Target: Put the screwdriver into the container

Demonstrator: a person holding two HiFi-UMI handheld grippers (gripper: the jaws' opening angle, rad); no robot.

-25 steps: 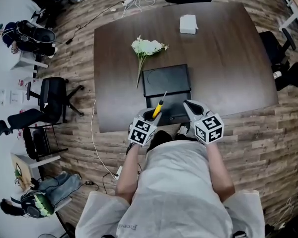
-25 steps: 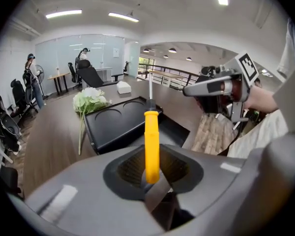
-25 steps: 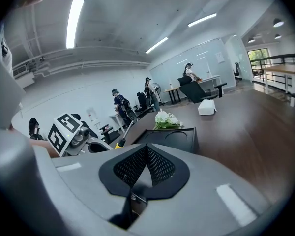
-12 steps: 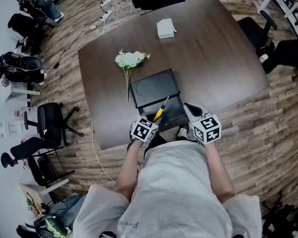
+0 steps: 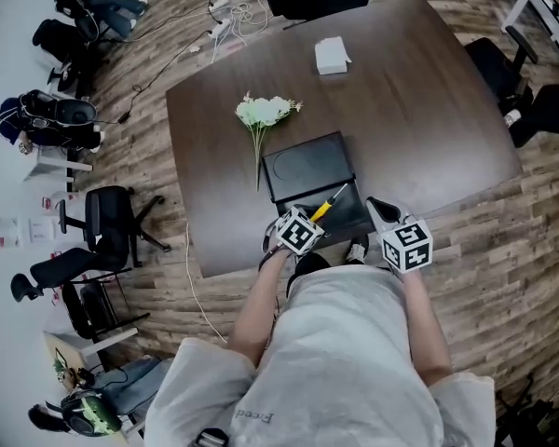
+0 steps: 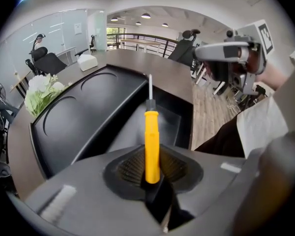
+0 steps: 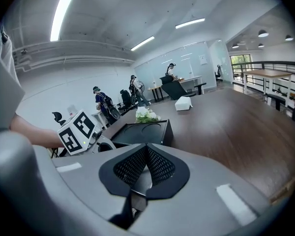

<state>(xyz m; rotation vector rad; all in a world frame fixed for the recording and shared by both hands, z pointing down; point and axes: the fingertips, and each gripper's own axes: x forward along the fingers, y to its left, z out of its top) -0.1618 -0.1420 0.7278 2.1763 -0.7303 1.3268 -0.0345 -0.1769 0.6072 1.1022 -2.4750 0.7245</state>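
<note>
L gripper (image 6: 152,175) is pinching the yellow-handled, steel-shaft screwdriver (image 6: 152,132), holding it tip-first over the black plastic container (image 6: 103,97), open tray below. R gripper (image 7: 146,155) is idling, jaws pressed together, empty. Next, prob.: lowering into the tray, then letting go.

The screwdriver (image 6: 152,141) had its butt buried inside the left gripper (image 6: 152,178), which also hid a near corner of the container (image 5: 307,168).

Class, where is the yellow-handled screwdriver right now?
In the left gripper view, the screwdriver sits clamped in the jaws of the left gripper, its shaft pointing over the black container.
</note>
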